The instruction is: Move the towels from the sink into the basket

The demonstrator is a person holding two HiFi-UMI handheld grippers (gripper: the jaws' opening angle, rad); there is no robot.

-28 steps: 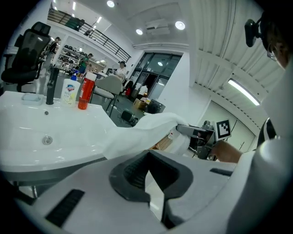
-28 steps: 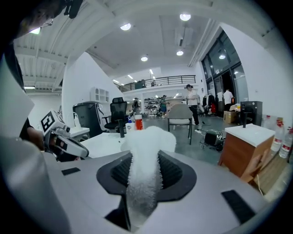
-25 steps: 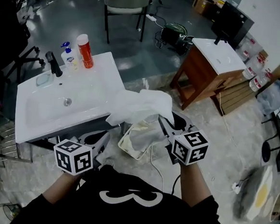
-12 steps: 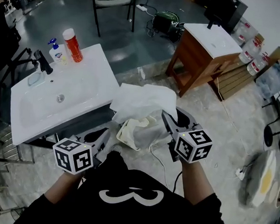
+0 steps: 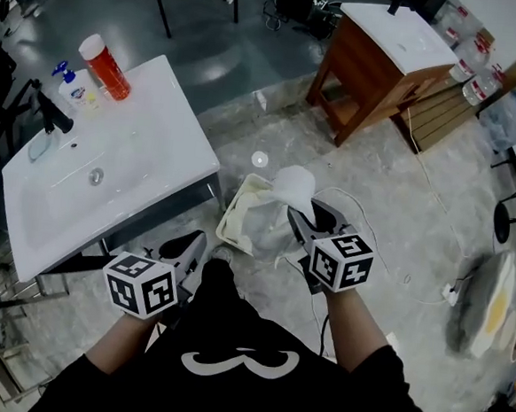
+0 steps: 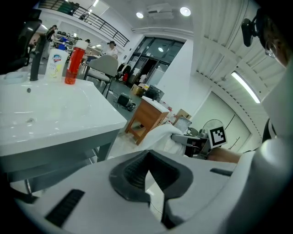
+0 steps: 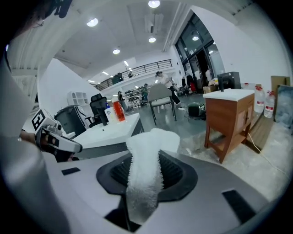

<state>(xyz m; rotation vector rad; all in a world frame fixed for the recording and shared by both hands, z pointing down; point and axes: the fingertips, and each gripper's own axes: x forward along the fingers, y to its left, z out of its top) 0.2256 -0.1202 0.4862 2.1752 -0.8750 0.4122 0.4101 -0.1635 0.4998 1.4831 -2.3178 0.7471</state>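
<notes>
A white towel (image 5: 292, 187) is bunched up over the cream basket (image 5: 227, 220) that sits on the floor beside the sink. My right gripper (image 5: 297, 223) is shut on the towel, and in the right gripper view the towel (image 7: 146, 160) rises as a thick fold from between the jaws of that gripper (image 7: 144, 176). More pale cloth lies inside the basket. The white sink (image 5: 185, 137) at the left has a bare bowl. My left gripper (image 5: 192, 251) is low by the sink's front edge, and in its own view that gripper (image 6: 149, 172) looks shut and holds nothing.
A red can (image 5: 105, 60), a soap bottle (image 5: 70, 88) and a black faucet (image 5: 52, 113) stand at the sink's back. A wooden cabinet with a white top (image 5: 384, 68) stands to the right, with water bottles (image 5: 478, 71) past it. A white cable (image 5: 385, 291) runs over the stone floor.
The right gripper has carried the towel from beside the sink's corner down and right, over the basket, and the towel now hangs more bunched. The left gripper has stayed in place.
</notes>
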